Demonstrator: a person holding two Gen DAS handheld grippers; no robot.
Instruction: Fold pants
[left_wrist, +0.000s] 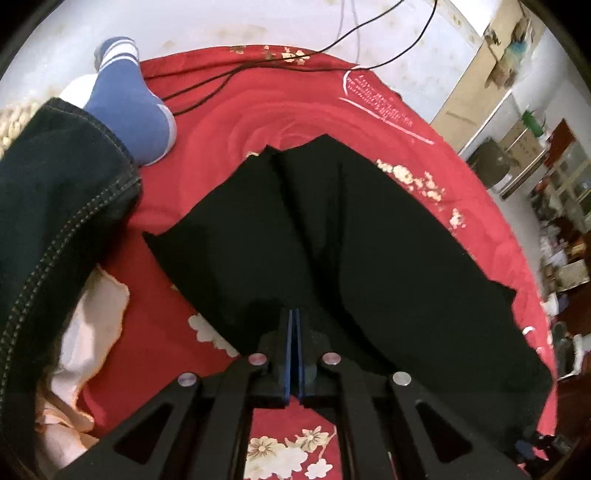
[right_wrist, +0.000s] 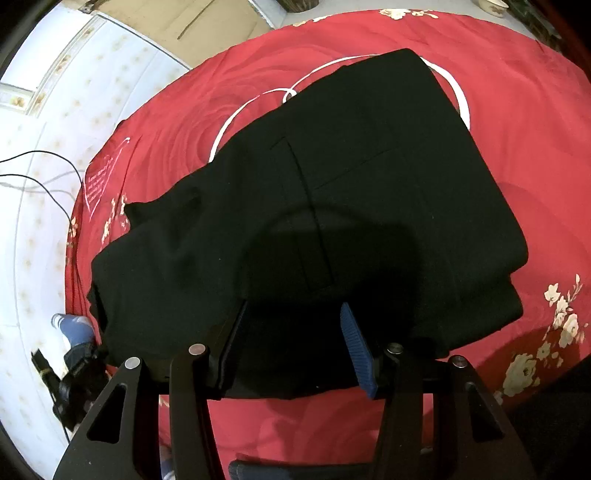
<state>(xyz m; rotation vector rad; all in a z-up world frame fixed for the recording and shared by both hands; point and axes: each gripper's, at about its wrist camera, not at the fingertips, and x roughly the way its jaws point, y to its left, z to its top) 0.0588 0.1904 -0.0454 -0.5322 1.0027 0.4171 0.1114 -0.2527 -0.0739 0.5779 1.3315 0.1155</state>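
The pants (right_wrist: 332, 192) are spread on a bedspread (right_wrist: 517, 129), which lies on the floor (right_wrist: 44, 184). In the right wrist view, the right gripper (right_wrist: 295, 347) is placed over the near edge of the pants. In the left wrist view, the left gripper (left_wrist: 294, 332) is set at the near part of the pants (left_wrist: 332, 240). A foot in a sock (left_wrist: 129, 107) is planted on the bedspread (left_wrist: 240, 103) to the far left, and cables (left_wrist: 258, 62) are trailed across its far edge onto the floor (left_wrist: 221, 22).
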